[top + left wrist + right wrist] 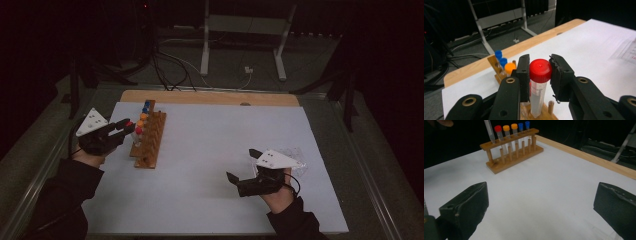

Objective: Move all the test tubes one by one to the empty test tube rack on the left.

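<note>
A wooden tube rack (150, 140) stands at the left of the white sheet. My left gripper (126, 128) is shut on the cap of a red-capped tube (540, 71), which hangs upright. In the right gripper view this tube's (489, 131) lower end meets the top rail at the rack's (511, 152) near end hole. Beside it in the rack stand a red-capped tube (497, 128), two orange-capped tubes (506, 128) and two blue-capped tubes (520, 125). My right gripper (243, 164) rests low at the front right, open, with bare sheet between its jaws.
A clear plastic bag (295, 155) lies just right of the right gripper. A bare wooden strip (210, 97) runs along the table's far edge. Beyond it, a white desk frame (242, 35) and cables stand on the dark floor.
</note>
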Tool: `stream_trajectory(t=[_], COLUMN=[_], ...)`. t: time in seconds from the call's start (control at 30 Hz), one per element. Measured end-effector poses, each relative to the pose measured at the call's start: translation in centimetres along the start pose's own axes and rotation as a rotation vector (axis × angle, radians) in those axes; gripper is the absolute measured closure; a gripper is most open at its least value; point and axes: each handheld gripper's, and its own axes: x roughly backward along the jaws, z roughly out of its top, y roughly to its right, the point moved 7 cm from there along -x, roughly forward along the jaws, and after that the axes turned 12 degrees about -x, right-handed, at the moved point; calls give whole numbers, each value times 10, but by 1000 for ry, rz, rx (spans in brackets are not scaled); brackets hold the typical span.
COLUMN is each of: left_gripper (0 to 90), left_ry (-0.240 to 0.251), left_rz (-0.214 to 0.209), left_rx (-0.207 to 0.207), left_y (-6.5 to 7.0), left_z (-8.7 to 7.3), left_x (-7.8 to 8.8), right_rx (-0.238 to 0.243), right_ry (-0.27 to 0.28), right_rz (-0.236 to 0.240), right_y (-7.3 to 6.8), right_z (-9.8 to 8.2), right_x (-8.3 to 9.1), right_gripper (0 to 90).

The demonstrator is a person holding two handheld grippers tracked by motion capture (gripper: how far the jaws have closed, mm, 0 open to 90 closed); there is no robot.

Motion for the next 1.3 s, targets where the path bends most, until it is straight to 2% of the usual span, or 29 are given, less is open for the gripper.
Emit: stream_trajectory(t=[0.13, 0.43, 0.77, 0.93, 1.0, 1.03, 1.2, 1.3], left_gripper=[718, 718, 717, 715, 708, 695, 454, 349], left_ry=[-17, -66, -108, -115, -115, -108, -83, -71], left_rz=[-3, -3, -15, -17, -26, -31, -48, -60], left_rx=[10, 4, 35, 26, 36, 37, 45, 40], left_y=[2, 9, 11, 12, 12, 13, 20, 26], left_z=[-10, -28, -44, -44, -42, -41, -29, -20], left_x=[-6, -17, -25, -25, -24, -23, -17, -13], right_rx=[1, 0, 1, -1, 3, 3, -2, -1], right_ry=[-4, -12, -9, -10, -10, -10, -8, -6], right_rz=[0, 10, 10, 11, 10, 11, 9, 7], right_y=[0, 0, 0, 0, 0, 0, 1, 1], right_z=[0, -1, 0, 0, 0, 0, 0, 0], right_x=[0, 1, 2, 2, 2, 2, 2, 3], right_gripper=[0, 0, 0, 0, 0, 0, 0, 0])
